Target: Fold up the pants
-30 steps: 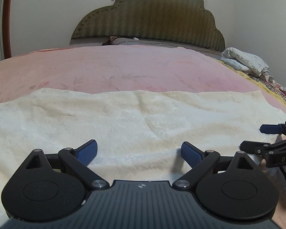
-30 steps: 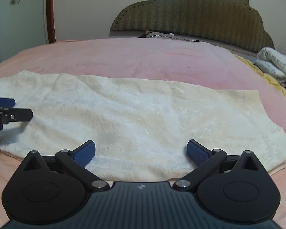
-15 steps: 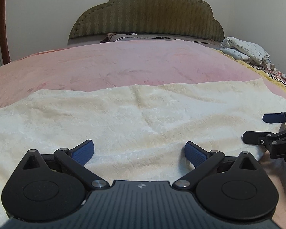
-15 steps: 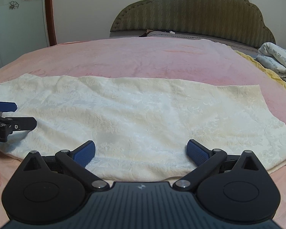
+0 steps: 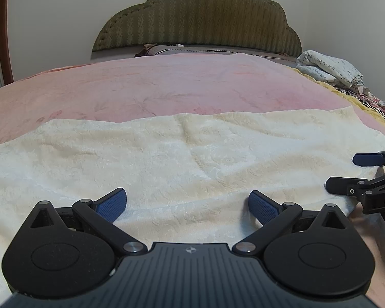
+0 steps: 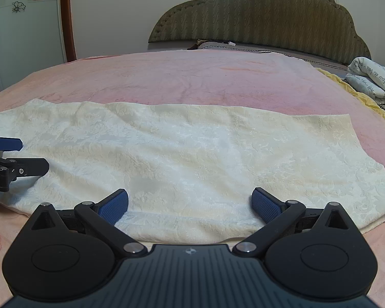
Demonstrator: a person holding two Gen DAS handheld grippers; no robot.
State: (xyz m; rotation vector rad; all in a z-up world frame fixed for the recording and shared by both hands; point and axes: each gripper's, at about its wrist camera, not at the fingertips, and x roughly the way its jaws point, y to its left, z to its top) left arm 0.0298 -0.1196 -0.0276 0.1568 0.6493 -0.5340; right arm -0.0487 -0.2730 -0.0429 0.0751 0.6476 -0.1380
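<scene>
Pants [image 5: 192, 159], cream and textured, lie spread across the near part of the bed [image 5: 166, 87], their long near edge along the bed's front edge. In the left wrist view the left claw [image 5: 188, 204] stands released, pads wide apart over the cloth's near edge and grasping nothing; the right claw [image 5: 346, 173] shows at the right, also spread. A soft ridge runs through the middle of the cloth.

In the right wrist view the right claw [image 6: 190, 202] is released over the near hem of the pants [image 6: 192, 154], the left claw [image 6: 30, 155] off to the left. My judgement: pinching only the top layer would drag the fold crooked and bunch that ridge. Toward the headboard [image 6: 264, 15] the pink cover gives plenty of open room; the crumpled bedding [image 6: 372, 82] at the far right corner stays well apart.
</scene>
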